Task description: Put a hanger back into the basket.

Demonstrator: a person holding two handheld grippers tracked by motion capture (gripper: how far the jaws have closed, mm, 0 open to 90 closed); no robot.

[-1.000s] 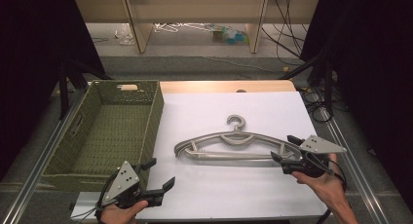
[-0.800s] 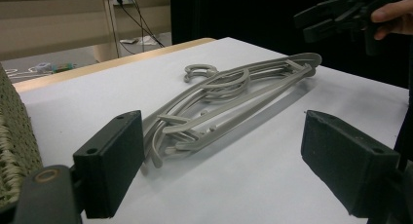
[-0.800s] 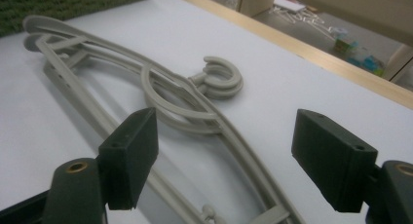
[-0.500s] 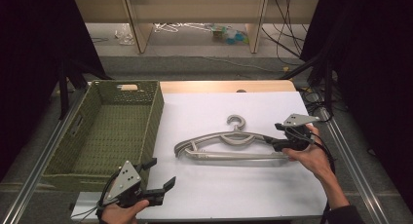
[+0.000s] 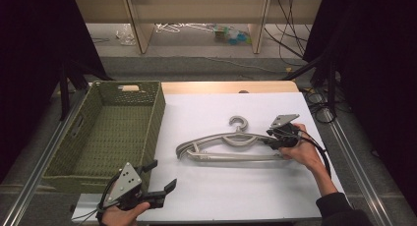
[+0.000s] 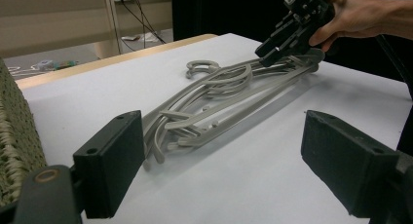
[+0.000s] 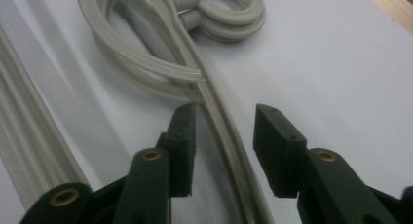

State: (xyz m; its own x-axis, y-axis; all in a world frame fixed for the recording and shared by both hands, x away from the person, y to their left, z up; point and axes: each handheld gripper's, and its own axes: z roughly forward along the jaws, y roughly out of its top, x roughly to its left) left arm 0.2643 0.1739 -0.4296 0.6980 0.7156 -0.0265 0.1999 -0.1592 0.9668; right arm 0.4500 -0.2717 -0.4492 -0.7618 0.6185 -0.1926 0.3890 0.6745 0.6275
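High view, white table point(image 5: 226, 196), grey floor point(image 5: 196, 64), right gripper point(image 5: 272, 140) closing around hanger point(image 5: 221, 146), left gripper point(image 5: 160, 179) spread

Right tongs point(image 5: 273, 136) low, jaws just closing, not yet pressing; left tongs point(image 5: 160, 177) wide apart.

Bare white tabletop point(image 5: 236, 186) between grippers, passable; green basket point(image 5: 105, 132) walls block left side.

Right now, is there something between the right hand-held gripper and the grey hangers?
Nothing visible. The right hand-held gripper already straddles an arm of the hangers; its jaws have just been closing, with small gaps left beside the arm.
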